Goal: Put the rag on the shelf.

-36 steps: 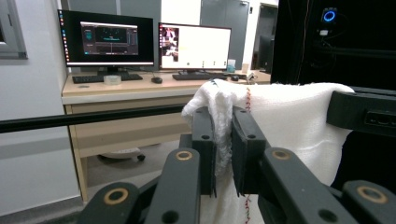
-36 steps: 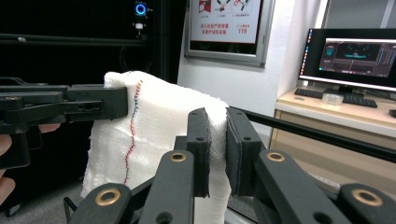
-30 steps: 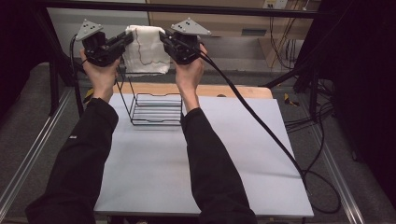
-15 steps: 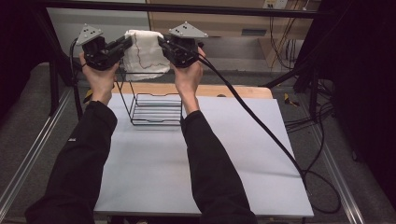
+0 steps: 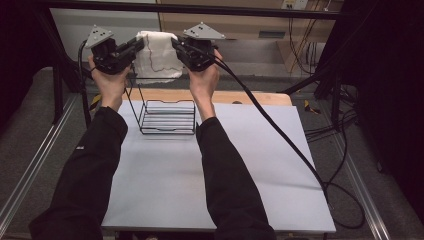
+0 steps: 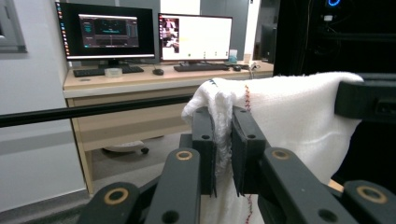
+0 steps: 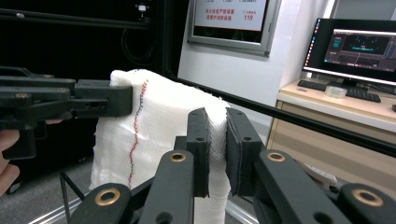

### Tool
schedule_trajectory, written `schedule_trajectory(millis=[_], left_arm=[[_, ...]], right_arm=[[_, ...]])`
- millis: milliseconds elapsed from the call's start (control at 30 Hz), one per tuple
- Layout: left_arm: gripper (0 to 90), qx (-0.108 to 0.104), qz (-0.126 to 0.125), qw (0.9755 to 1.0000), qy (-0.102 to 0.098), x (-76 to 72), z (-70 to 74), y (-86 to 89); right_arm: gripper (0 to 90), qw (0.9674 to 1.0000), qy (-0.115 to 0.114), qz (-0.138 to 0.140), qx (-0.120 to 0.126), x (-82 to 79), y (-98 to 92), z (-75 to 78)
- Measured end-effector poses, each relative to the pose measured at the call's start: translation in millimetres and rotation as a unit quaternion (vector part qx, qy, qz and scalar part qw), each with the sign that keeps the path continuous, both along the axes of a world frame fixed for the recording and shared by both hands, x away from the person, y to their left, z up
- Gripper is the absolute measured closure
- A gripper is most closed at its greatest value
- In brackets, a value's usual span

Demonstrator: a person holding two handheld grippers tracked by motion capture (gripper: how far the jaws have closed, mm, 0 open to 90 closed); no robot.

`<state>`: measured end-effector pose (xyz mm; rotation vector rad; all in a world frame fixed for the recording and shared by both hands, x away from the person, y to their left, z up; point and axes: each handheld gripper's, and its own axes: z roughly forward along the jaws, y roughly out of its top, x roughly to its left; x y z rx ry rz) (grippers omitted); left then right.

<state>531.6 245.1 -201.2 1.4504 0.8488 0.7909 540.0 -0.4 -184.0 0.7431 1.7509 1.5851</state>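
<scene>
A white cloth [image 5: 157,55] with a red and blue stitched line hangs in the air between both grippers, high above the far end of the table. My left gripper [image 5: 137,44] is shut on the cloth's left top corner; in the left gripper view the cloth [image 6: 285,121] is pinched at my left gripper [image 6: 223,140]. My right gripper [image 5: 176,44] is shut on the right top corner, and the right gripper view has the cloth [image 7: 154,126] bunched at my right gripper [image 7: 217,144]. The cloth hangs spread out between the two corners.
A black wire rack [image 5: 167,116] stands on the grey table [image 5: 220,180] below the cloth, by the far wooden edge. A black cable [image 5: 280,135] trails from the right gripper across the table's right side. Desks with monitors [image 6: 107,32] lie beyond the frame bar.
Both hands and the cloth have shifted only slightly; the grip on both corners is unchanged.
</scene>
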Motion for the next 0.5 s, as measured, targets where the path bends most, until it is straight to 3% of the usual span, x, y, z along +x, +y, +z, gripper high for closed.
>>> schedule_trajectory(millis=[233,500], left_arm=[[80.9,0.009,-0.006,0.9999,0.008,-5.0,-16.5,2.7],[80.8,0.006,-0.010,0.9999,0.008,-18.1,-20.5,11.7]], right_arm=[[81.1,0.9998,0.020,0.010,0.000,-3.3,-3.5,-18.8],[80.8,0.9995,0.021,0.024,-0.007,-11.8,1.7,-22.8]])
